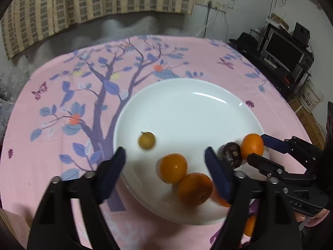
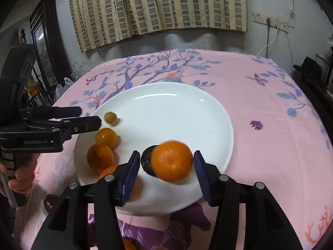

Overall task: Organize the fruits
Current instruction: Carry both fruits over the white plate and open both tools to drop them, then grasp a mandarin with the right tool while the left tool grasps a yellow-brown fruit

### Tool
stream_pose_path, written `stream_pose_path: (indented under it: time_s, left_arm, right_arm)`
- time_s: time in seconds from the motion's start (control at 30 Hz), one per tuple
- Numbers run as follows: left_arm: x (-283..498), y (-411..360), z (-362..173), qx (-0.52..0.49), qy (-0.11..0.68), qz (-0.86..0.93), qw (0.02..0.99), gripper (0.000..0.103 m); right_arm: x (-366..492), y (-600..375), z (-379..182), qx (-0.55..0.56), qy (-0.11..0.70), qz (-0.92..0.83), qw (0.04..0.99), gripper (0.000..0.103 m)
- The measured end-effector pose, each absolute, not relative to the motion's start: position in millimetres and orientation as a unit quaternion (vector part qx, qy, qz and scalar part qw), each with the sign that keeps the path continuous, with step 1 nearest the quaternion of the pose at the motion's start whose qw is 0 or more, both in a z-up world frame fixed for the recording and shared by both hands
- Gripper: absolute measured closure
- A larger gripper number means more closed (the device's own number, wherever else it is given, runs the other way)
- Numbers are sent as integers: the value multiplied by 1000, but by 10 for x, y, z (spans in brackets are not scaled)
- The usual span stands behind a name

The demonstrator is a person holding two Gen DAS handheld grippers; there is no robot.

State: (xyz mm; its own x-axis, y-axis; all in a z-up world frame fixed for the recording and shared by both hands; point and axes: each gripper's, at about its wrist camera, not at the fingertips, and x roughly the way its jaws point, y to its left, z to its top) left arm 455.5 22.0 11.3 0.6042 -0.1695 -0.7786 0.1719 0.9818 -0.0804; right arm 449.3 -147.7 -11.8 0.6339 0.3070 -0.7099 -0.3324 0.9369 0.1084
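The orange (image 2: 171, 161) looks firm, round and light, with a waxy skin apt to roll; it is best gripped across its widest middle. It sits low-centre in the right wrist view, between the right gripper's (image 2: 166, 171) released jaws, neither pad clearly touching, over the plate (image 2: 187, 108) beside a dark fruit (image 2: 146, 159). The left gripper (image 1: 165, 174) is spread, empty.

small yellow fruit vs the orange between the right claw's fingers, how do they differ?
Colour: the small yellow fruit is dull yellow; the orange is bright orange.
Size: the yellow fruit looks clearly smaller than the orange.
Position: the yellow fruit sits alone near the left rim of the white plate, near the left claw; the orange sits between the open fingers of the right claw, against a dark fruit.
Shared: both round, both over the plate.
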Motion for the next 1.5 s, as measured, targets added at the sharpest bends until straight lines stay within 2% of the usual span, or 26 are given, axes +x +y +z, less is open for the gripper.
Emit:
stream_pose_path:
  time_s: [0.3,0.43,0.6,0.77,1.0,1.5]
  left_arm:
    - [3713,591,360,-9,411,-37,911,7]
    - [3285,806,199,-58,396,-17,916,5]
    - [3103,942,-123,-51,431,22,901,5]
    - [2994,1098,-205,-74,437,27,896,5]
    - [2936,1115,-187,-75,433,27,898,5]
    - [2931,1053,-210,-63,440,22,896,5]
  right_arm:
    - [3761,-1404,235,-40,348,212,912,32]
    - [3486,-1403,139,-50,354,216,908,30]
    - [3439,-1397,-201,-27,413,229,881,30]
    - [3392,-1262,-347,-61,423,226,875,30]
    - [3399,-1238,-448,-76,434,219,870,41]
    - [3428,-1203,-501,-87,436,211,871,53]
